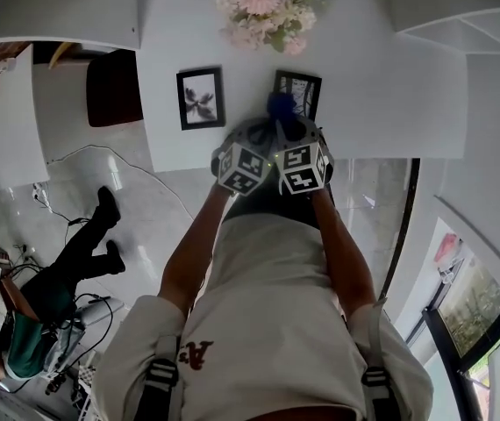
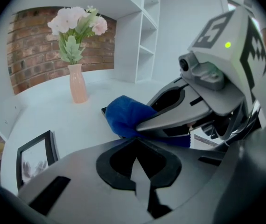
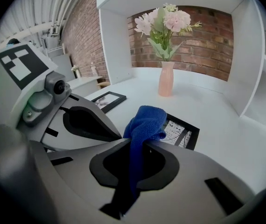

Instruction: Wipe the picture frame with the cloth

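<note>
A blue cloth (image 1: pixel 280 105) is pinched in my right gripper (image 1: pixel 290 132), which is shut on it. In the right gripper view the cloth (image 3: pixel 145 122) sticks up out of the right gripper (image 3: pixel 137 143), right in front of a black picture frame (image 3: pixel 183 131) lying on the white table. That frame (image 1: pixel 299 92) shows above the cloth in the head view. My left gripper (image 1: pixel 250 140) is pressed close beside the right one, shut with nothing in it (image 2: pixel 135 140). A second black frame (image 1: pixel 201 97) lies to the left, also seen as frame (image 2: pixel 36 155).
A pink vase of flowers (image 1: pixel 263 12) stands at the back of the white table (image 1: pixel 390 103), with white shelves (image 3: pixel 259 78) around it. A person (image 1: pixel 48 292) sits on the floor at the lower left among cables. A dark chair (image 1: pixel 114 88) stands left of the table.
</note>
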